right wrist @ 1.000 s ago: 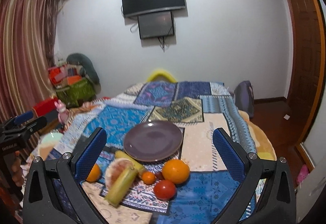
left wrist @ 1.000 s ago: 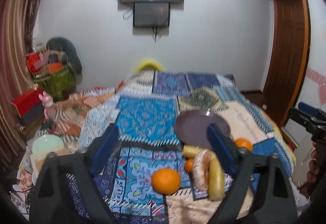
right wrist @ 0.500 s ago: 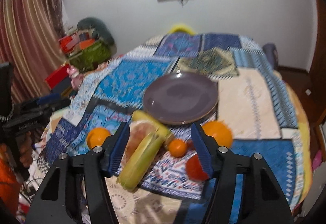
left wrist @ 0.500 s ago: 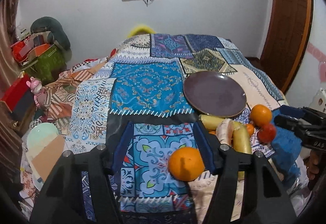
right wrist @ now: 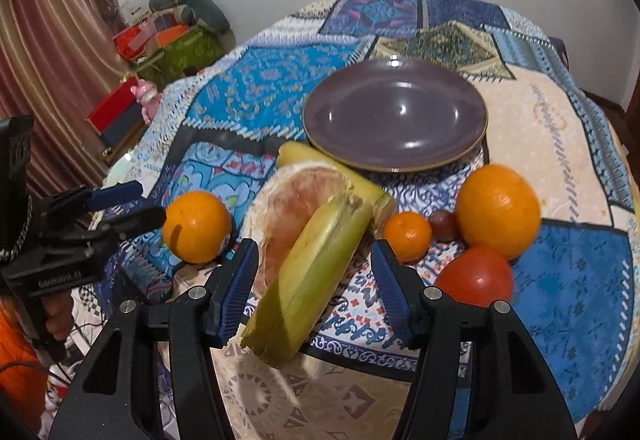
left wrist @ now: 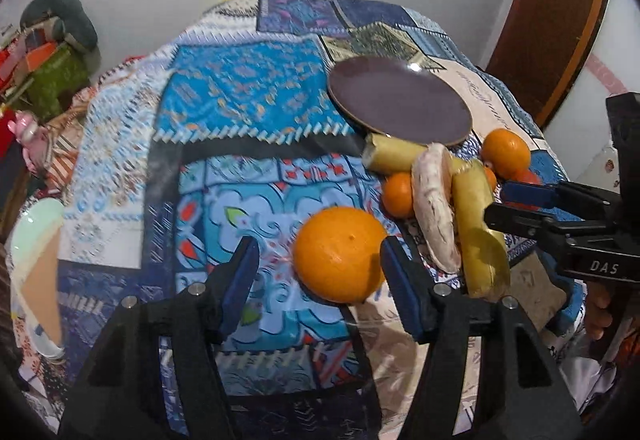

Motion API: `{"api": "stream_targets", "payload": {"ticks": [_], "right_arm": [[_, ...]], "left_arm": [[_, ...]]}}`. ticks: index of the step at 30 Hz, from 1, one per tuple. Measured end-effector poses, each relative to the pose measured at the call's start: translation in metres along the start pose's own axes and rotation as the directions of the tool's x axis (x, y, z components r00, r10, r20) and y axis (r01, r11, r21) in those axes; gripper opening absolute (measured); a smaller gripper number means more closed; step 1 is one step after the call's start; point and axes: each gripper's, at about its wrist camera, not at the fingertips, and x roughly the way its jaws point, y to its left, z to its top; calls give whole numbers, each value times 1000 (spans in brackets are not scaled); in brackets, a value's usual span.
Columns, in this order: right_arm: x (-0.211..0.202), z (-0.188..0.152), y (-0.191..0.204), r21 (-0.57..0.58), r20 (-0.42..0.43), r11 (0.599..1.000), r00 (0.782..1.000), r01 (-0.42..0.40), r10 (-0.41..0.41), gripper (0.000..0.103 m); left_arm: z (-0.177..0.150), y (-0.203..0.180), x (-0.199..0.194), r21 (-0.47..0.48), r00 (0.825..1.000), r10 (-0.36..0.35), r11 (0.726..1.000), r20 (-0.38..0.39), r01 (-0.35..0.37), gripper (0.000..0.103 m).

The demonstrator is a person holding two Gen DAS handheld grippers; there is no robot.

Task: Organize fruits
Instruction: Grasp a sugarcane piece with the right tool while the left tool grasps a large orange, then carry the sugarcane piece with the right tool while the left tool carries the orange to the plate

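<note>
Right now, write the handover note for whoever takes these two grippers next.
Left gripper: open, jaws just narrowed, lined up on the lone orange, not gripping.
Right gripper: open, jaws just narrowed, framing the green stalk piece, not gripping.
Purple plate: empty.
Beside it on the quilt: pomelo half, large orange, tomato, small tangerine.
Done: nothing plated. Left: everything.

Both wrist cameras look steeply down, close over the bed (left wrist: 248, 108) – sharing the plate (right wrist: 396, 116) and fruit pile.
</note>
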Motion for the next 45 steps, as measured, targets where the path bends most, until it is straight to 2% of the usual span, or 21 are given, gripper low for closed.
{"api": "stream_targets", "payload": {"ticks": [5,11,16,27,33,36,45], "right_arm": [[13,-3,-3,42,-54,999,998,-13,15,42],[18,-3,-4,64,-73,997,997,-33,38,43],[29,-3,-5,90,-97,995,994,-41,50,46],[34,-3,-9,117,-95,990,991,-78,90,43],[19,1,-5,78,-41,995,996,-70,73,36],[7,4,-2,44,-3,998,999,-49,49,35],[-30,13,-9,46,100,998,994,-43,38,34]], "left_arm": [[-3,-5,15,16,999,-33,999,-25,33,67],[-2,-4,33,-12,997,-58,998,-58,57,67],[-1,-6,39,-10,997,-47,999,-55,46,67],[3,-8,38,-16,999,-28,999,-29,28,65],[4,-13,26,-8,1000,1,1000,-12,-1,65],[8,-14,13,-18,1000,12,1000,21,-12,65],[28,-24,-25,-26,992,40,999,119,-38,65]]}}
